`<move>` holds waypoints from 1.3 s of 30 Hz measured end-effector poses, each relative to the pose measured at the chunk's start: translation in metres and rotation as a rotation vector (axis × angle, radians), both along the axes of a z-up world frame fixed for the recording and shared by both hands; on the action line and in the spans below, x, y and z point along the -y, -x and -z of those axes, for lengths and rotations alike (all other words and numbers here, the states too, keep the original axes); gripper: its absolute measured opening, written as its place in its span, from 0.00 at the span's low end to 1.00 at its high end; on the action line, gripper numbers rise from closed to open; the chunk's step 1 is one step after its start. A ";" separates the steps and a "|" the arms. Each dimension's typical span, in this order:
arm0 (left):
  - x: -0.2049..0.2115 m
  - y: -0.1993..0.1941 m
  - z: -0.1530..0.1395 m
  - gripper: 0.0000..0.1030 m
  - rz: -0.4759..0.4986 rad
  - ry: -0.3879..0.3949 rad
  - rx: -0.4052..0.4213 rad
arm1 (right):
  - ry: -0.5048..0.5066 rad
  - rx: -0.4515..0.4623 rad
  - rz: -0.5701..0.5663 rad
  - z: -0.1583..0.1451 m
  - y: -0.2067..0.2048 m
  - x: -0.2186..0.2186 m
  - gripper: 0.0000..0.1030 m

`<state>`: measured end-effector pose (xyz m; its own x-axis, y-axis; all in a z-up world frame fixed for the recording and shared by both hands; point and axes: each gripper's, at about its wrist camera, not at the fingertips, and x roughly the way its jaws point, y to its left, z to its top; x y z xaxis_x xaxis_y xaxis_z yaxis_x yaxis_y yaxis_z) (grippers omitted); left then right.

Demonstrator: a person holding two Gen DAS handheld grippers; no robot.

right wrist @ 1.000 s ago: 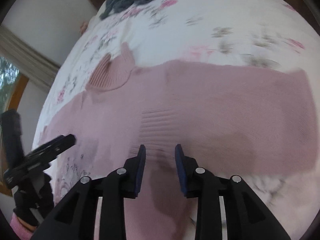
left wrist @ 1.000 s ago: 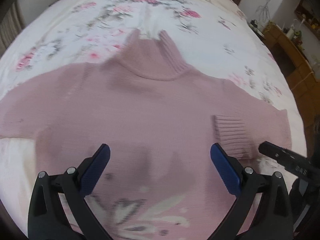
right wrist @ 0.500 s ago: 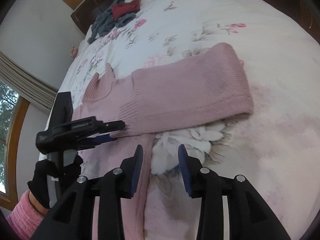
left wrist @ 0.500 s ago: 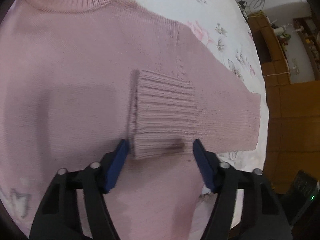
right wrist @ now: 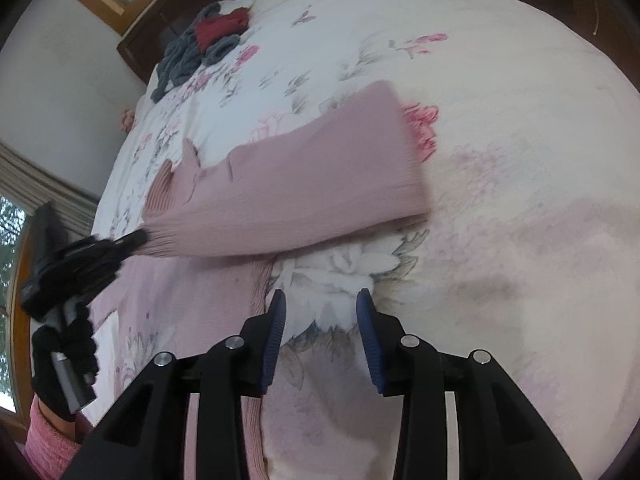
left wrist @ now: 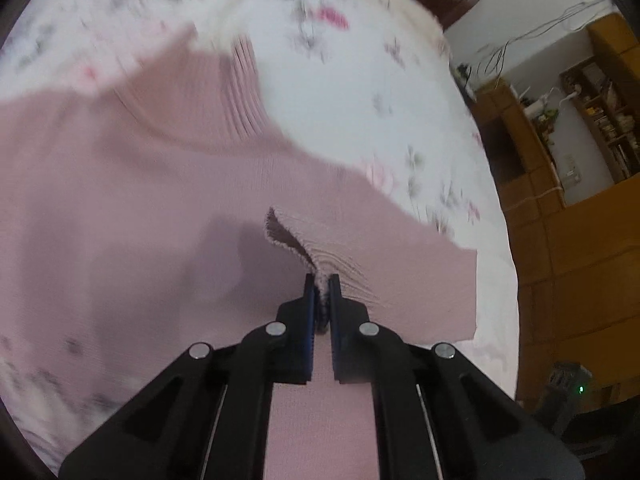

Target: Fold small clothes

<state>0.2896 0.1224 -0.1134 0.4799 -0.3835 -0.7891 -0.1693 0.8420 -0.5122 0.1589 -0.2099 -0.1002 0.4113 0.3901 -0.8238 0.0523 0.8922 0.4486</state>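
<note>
Bed (right wrist: 500,80) — floral cover, white with pink and grey sprays; the work surface for everything below. A heap of grey and red clothes (right wrist: 208,46) lies at the far end by the headboard, well apart from the work.

Pink sweater (left wrist: 140,208) — ribbed turtleneck, spread flat on the bed with its collar toward the headboard. In the right wrist view one sleeve (right wrist: 304,188) runs across the chest, its fold at the outer end and its cuff lifted off the body.

Ribbed cuff (left wrist: 316,256) — raised in a small peak, the knit drawn into fan lines toward the grip.

Left gripper (left wrist: 321,294) — fingers closed tight on the cuff edge; also seen from the right wrist camera, held by a black-gloved hand (right wrist: 64,360).

Right gripper (right wrist: 320,320) — fingers apart and holding nothing, above bare cover just beside the sweater's side edge.

Handling note, as a judgement: the step looks to be laying the sleeve across the chest. Carry the cuff low and level, keep light tension so the sleeve stays flat, and set it down square to the side seam before releasing. The free gripper could pin the fold at the shoulder.
</note>
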 end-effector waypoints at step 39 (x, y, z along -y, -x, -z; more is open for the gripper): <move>-0.236 0.037 0.013 0.06 -0.341 -0.357 -0.078 | 0.174 -0.091 -0.099 0.011 -0.094 -0.091 0.31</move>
